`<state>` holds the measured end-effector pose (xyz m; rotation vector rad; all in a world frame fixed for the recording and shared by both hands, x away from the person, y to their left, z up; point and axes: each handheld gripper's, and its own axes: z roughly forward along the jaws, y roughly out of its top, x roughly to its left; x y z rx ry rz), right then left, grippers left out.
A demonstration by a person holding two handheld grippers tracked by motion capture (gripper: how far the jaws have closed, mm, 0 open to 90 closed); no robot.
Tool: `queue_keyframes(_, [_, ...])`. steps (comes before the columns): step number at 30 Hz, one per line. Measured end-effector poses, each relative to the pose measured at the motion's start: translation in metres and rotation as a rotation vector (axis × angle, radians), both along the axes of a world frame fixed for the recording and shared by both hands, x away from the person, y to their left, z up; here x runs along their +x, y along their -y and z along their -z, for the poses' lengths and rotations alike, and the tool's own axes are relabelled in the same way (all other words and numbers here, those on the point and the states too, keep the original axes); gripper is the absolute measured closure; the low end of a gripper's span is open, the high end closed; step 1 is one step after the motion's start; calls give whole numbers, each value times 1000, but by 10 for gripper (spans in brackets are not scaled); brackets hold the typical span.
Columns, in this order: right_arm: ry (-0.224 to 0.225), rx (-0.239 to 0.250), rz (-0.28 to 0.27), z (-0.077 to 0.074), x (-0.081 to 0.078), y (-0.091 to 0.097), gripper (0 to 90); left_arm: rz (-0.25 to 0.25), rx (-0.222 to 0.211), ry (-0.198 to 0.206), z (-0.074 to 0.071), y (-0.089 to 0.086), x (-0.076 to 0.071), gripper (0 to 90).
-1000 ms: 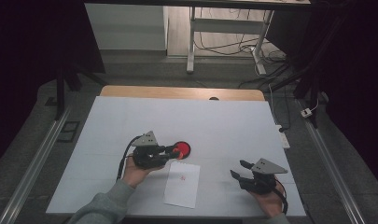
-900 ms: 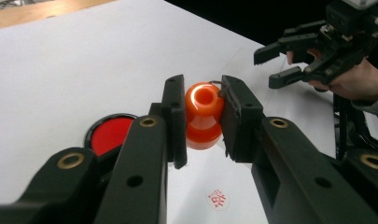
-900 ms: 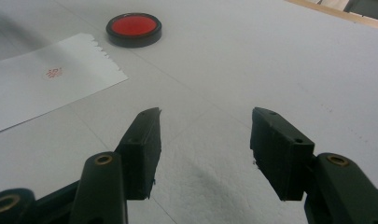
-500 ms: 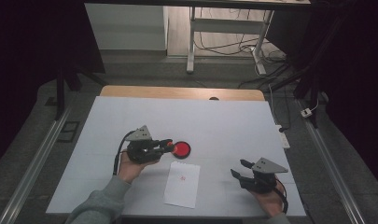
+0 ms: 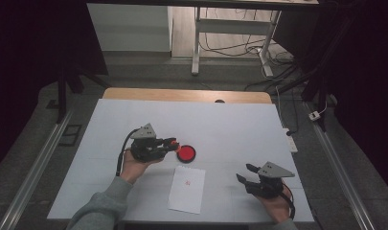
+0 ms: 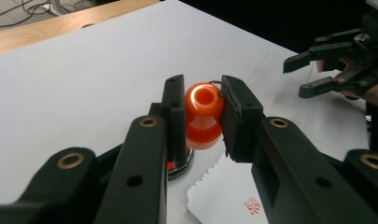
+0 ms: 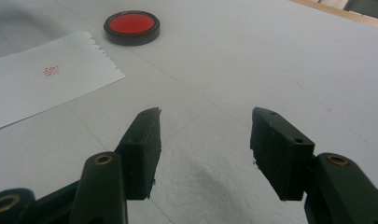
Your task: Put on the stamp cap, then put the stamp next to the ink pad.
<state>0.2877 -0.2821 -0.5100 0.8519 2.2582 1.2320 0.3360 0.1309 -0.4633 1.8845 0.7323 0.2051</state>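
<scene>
My left gripper (image 5: 170, 142) (image 6: 203, 111) is shut on an orange knob-shaped stamp (image 6: 204, 114) (image 5: 171, 141), held just left of and above a round red ink pad (image 5: 186, 153) (image 7: 131, 24) in a black case. A white paper sheet (image 5: 187, 189) (image 7: 42, 79) (image 6: 224, 196) with a small red stamp mark (image 7: 50, 71) lies in front of the pad. My right gripper (image 5: 244, 173) (image 7: 205, 135) hovers open over the bare table at the near right, nothing between its jaws. It also appears far off in the left gripper view as the right gripper (image 6: 301, 74).
A white table top (image 5: 230, 129) has a wooden strip along its far edge (image 5: 182, 95). Metal rails run down both sides. A desk frame and cables stand on the floor beyond.
My left gripper has drawn slightly left and back from the ink pad with the stamp in it. The right gripper has stayed put.
</scene>
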Motion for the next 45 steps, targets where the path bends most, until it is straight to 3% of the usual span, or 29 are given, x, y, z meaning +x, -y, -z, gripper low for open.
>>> queue_keyframes(13, [-2,-5,1,1,1,0,421,-41,15,-9,5,-3,17,722])
queue_keyframes(25, [-8,-4,0,2,1,-1,421,-82,36,-36,18,-7,35,721])
queue_keyframes(33, [-9,-5,2,2,1,0,421,-85,62,-38,24,-1,49,721])
queue_keyframes(45, [-11,-8,0,3,2,-1,421,-106,76,-58,34,-4,59,721])
